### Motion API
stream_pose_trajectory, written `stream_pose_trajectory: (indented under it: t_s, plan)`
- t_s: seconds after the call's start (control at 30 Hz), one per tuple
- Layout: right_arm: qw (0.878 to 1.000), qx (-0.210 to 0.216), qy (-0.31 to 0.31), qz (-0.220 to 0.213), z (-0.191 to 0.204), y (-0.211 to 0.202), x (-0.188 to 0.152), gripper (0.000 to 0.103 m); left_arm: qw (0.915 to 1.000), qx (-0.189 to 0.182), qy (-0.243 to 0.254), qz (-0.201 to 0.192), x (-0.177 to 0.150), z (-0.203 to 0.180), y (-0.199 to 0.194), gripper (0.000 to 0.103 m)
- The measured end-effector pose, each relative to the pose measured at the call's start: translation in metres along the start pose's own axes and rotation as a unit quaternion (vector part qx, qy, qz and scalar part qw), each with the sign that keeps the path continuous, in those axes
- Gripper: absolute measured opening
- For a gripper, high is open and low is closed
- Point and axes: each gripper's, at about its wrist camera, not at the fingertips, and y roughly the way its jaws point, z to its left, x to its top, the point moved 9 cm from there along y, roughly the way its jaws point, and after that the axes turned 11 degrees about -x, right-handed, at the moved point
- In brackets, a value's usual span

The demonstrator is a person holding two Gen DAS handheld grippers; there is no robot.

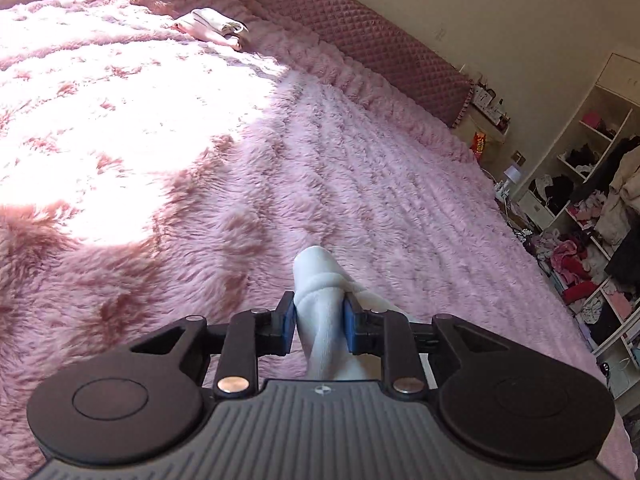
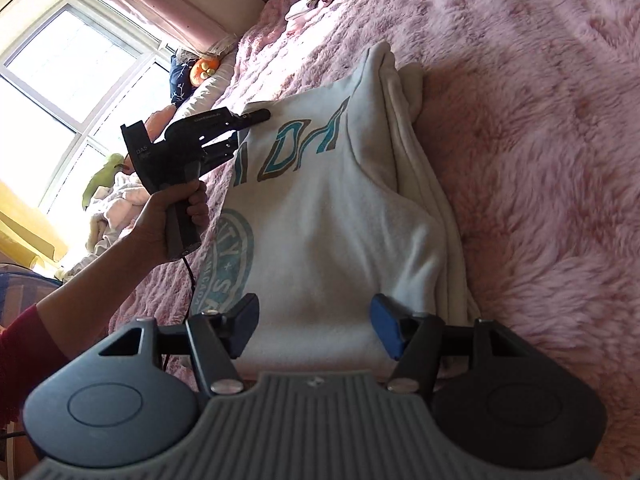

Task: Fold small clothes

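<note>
Left wrist view: left gripper [image 1: 319,322], btm centre, jaws clamped on bunched white fabric [image 1: 320,280], prob. edge of sweatshirt. Pink fluffy blanket [image 1: 280,160] fills frame, sun patch at left. Small folded clothes [image 1: 212,26] upper left. Open shelves w/ clothes [image 1: 592,220] at right.

Right wrist view: right gripper [image 2: 314,330], btm centre, jaws apart, nothing pinched, over near part of white sweatshirt [image 2: 332,216] w/ teal print, lying centre frame on blanket. Left gripper mid-left at sweatshirt's edge, held by hand [image 2: 168,220]; jaw state there: can't tell. Window [image 2: 60,80] upper left.
</note>
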Motion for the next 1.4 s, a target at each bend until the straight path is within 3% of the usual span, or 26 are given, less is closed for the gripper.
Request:
stream_pose_trajectory:
  t_s: [0.1,0.23,0.33,0.5,0.6,0.63,0.77,0.9,1.03,1.1,1.2,1.33,1.4]
  plan:
    - [1.000,-0.005,-0.005,-0.007,0.002,-0.002,-0.004,0.059,0.9997,0.009,0.015,-0.016,0.011,-0.012,-0.038,0.027]
    - [1.000,-0.009,0.017,-0.025,0.004,-0.013,-0.005,0.060,0.9988,-0.008,0.042,-0.023,0.000,-0.040,-0.106,0.027]
    - [0.998,-0.033,0.015,-0.055,0.004,-0.031,-0.008,0.060,0.9979,-0.033,0.054,-0.010,-0.036,-0.067,-0.152,0.028]
    - [0.985,-0.129,-0.042,-0.109,-0.001,-0.062,-0.019,0.063,0.9947,-0.024,0.086,0.052,-0.132,-0.110,-0.203,0.029]
    - [0.970,-0.187,-0.084,-0.133,-0.005,-0.073,-0.026,0.063,0.9935,-0.005,0.079,0.082,-0.174,-0.123,-0.203,0.031]
    - [0.964,-0.203,-0.098,-0.137,-0.004,-0.074,-0.027,0.063,0.9945,-0.003,0.063,0.083,-0.182,-0.125,-0.203,0.037]
    - [0.949,-0.224,-0.142,-0.168,0.019,-0.076,-0.028,0.063,0.9985,-0.030,0.000,0.046,-0.187,-0.136,-0.192,0.046]
    - [0.938,-0.233,-0.185,-0.178,0.039,-0.060,-0.031,0.064,0.9993,-0.031,0.004,0.023,-0.188,-0.147,-0.178,0.052]
    - [0.940,-0.244,-0.184,-0.150,0.033,-0.036,-0.041,0.063,0.9978,-0.005,-0.035,0.056,-0.204,-0.129,-0.158,0.053]
    - [0.943,-0.255,-0.165,-0.133,0.020,-0.027,-0.044,0.063,0.9969,-0.002,-0.055,0.056,-0.210,-0.118,-0.155,0.052]
    - [0.949,-0.258,-0.133,-0.124,0.003,-0.022,-0.043,0.066,0.9973,0.003,-0.046,0.058,-0.211,-0.121,-0.156,0.051]
    - [0.953,-0.256,-0.105,-0.125,0.002,-0.031,-0.037,0.065,0.9970,0.000,-0.066,0.040,-0.201,-0.133,-0.170,0.052]
    - [0.952,-0.255,-0.100,-0.133,0.010,-0.042,-0.034,0.065,0.9970,0.017,-0.066,0.036,-0.192,-0.145,-0.181,0.061]
